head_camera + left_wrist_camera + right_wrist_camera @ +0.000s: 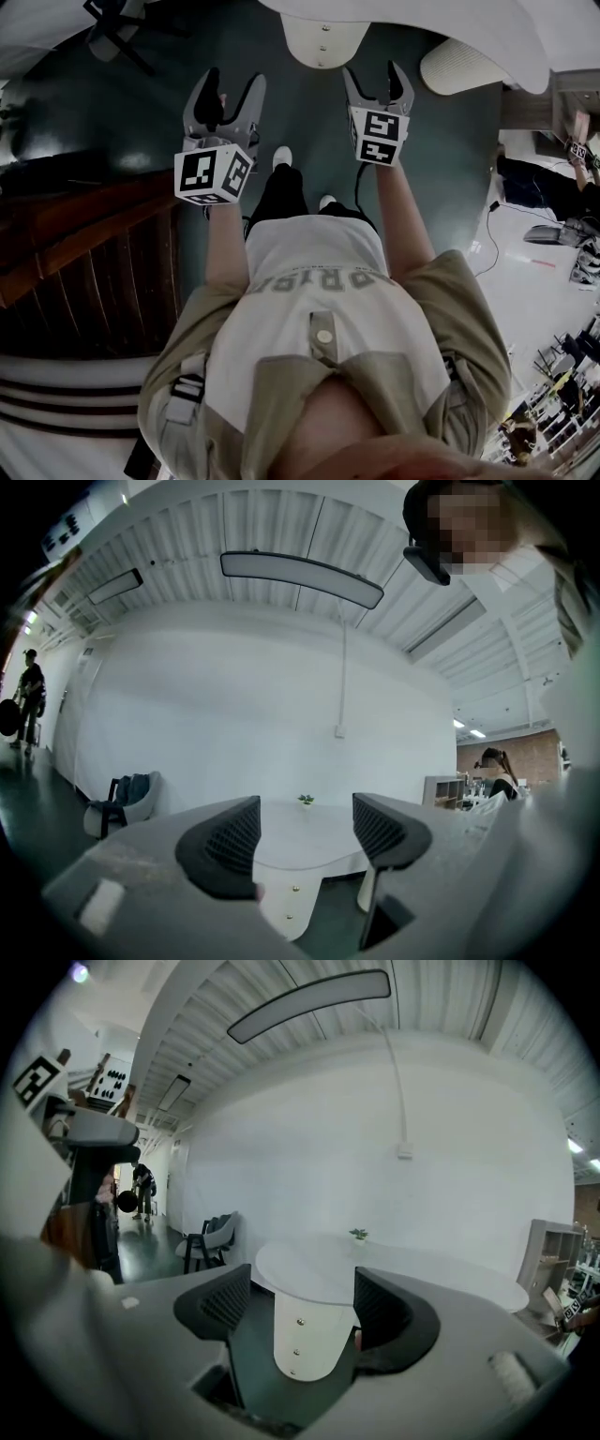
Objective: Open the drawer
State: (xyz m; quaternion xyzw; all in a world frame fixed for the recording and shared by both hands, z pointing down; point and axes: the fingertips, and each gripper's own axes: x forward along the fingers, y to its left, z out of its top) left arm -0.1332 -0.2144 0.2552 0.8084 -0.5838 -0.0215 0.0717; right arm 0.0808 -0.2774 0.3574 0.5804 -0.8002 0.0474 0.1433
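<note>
A: Drawer, where?
B: Not visible. The dark wooden furniture at the person's left might hold it, can't tell. White table stands ahead.
A: Grippers?
B: Left gripper and right gripper are both raised, jaws apart, nothing between them.
A: Step?
B: Approach, not started, I'd say. Next: locate the handle and turn toward it.

We hold both arms forward side by side, our left gripper and right gripper level, each with jaws apart and empty.
</note>
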